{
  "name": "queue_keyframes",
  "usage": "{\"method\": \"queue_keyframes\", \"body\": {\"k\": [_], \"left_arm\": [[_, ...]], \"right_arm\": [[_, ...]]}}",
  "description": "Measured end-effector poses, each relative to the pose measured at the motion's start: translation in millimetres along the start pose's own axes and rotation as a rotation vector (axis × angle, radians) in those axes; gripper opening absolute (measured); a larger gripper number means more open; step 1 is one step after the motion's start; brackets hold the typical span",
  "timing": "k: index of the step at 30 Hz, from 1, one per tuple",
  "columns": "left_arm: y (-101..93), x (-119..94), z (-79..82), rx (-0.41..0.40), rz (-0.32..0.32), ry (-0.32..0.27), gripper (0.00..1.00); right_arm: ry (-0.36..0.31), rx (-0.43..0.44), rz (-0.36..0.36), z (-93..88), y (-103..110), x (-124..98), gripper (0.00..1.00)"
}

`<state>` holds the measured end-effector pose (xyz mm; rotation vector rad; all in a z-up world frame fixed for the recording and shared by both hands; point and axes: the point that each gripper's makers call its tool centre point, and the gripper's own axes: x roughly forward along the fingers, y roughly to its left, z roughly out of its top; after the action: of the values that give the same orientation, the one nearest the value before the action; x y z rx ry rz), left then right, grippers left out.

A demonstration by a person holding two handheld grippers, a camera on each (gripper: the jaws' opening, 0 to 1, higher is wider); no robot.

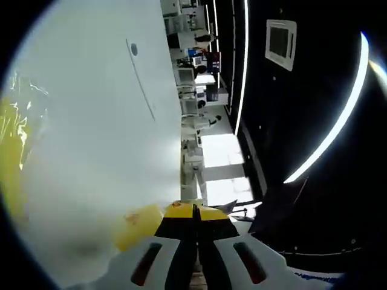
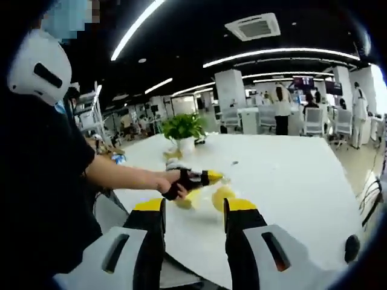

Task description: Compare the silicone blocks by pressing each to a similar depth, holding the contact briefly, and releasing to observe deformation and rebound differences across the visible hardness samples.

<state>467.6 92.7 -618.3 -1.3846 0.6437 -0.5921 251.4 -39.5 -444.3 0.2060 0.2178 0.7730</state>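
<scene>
This is a big open office. Long strip lights and an air vent sit in a dark ceiling. Desks with office chairs stand far back, where people work. A potted plant sits on the big white counter.
</scene>
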Motion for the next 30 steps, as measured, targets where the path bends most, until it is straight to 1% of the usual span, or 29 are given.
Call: {"method": "queue_keyframes", "body": {"k": [1,2,3,4,5,6,7,8,10,12,14,16,17,18,19,20,21,22,24,25,26,27,28,29,30], "left_arm": [[3.4,-1.6,3.5,0.003,0.009,-0.017,0.0],[10.2,-4.5,10.3,0.026,0.031,-0.05,0.0],[13.4,-6.7,11.6,0.016,0.039,-0.054,0.0],[16.8,-8.7,13.0,0.005,0.046,-0.059,0.0],[22.2,-11.0,17.3,0.021,0.067,-0.085,0.0],[27.6,-13.7,19.7,0.039,0.09,-0.098,0.0],[29.6,-15.2,20.4,0.047,0.097,-0.1,0.0],[35.8,-17.5,23.8,0.068,0.128,-0.119,0.0],[44.3,-17.9,26.2,0.102,0.163,-0.122,0.0],[59.9,-19.8,27.6,0.138,0.246,-0.112,0.0],[65.2,-21.2,28.4,0.148,0.275,-0.112,0.0],[62.9,-19.2,26.7,0.152,0.264,-0.109,0.0],[62.7,-18.9,26.1,0.161,0.269,-0.105,0.0],[65.3,-20.1,26.8,0.176,0.289,-0.107,0.0],[66.7,-19.4,27.9,0.206,0.301,-0.112,0.0],[67.3,-18.8,28.4,0.206,0.295,-0.108,0.0],[71.9,-19.8,30.2,0.21,0.316,-0.106,0.0],[77.7,-22.0,33.1,0.241,0.346,-0.108,0.0],[84.7,-24.6,37.3,0.329,0.387,-0.085,0.0],[90.0,-27.1,38.9,0.364,0.421,-0.076,0.0],[96.4,-29.8,39.8,0.386,0.451,-0.059,0.0],[101.6,-33.2,39.2,0.388,0.481,-0.038,0.01],[109.5,-40.2,38.4,0.408,0.534,-0.009,0.02],[109.0,-40.8,38.9,0.427,0.531,-0.001,0.02],[103.4,-38.8,39.3,0.453,0.501,0.005,0.03]], "right_arm": [[-0.058,0.004,-0.007,12.6,-3.1,-2.5,0.39],[-0.094,0.003,-0.012,20.1,-5.1,-4.8,0.39],[-0.14,0.021,-0.019,29.4,-8.0,-8.3,0.39],[-0.164,0.035,-0.021,34.4,-9.4,-10.6,0.39],[-0.179,0.055,-0.028,37.8,-12.2,-13.3,0.4],[-0.17,0.054,-0.04,36.7,-15.2,-14.8,0.4],[-0.164,0.049,-0.054,35.5,-17.7,-16.0,0.4],[-0.158,0.042,-0.063,34.3,-19.0,-16.0,0.39],[-0.127,0.032,-0.081,27.6,-21.7,-15.6,0.37],[-0.117,0.044,-0.081,24.3,-19.9,-14.2,0.36],[-0.129,0.046,-0.083,26.1,-16.9,-14.3,0.36],[-0.133,0.041,-0.087,27.9,-15.2,-15.2,0.36],[-0.132,0.038,-0.089,28.1,-14.8,-15.7,0.36],[-0.133,0.035,-0.095,28.6,-14.8,-16.8,0.36],[-0.135,0.035,-0.097,29.2,-15.0,-17.4,0.36],[-0.135,0.036,-0.098,29.4,-14.9,-18.0,0.36],[-0.132,0.037,-0.099,29.6,-14.2,-18.8,0.36],[-0.129,0.034,-0.105,30.1,-13.4,-19.5,0.35],[-0.123,0.022,-0.114,30.3,-12.1,-20.4,0.35],[-0.123,0.022,-0.116,30.3,-11.5,-20.7,0.35],[-0.122,0.023,-0.116,30.2,-10.7,-20.9,0.35],[-0.118,0.026,-0.116,29.8,-8.8,-20.9,0.35],[-0.114,0.022,-0.117,29.4,-7.3,-21.0,0.35],[-0.106,0.011,-0.119,28.8,-5.6,-21.1,0.35],[-0.103,0.007,-0.12,28.7,-4.9,-21.1,0.34]]}}
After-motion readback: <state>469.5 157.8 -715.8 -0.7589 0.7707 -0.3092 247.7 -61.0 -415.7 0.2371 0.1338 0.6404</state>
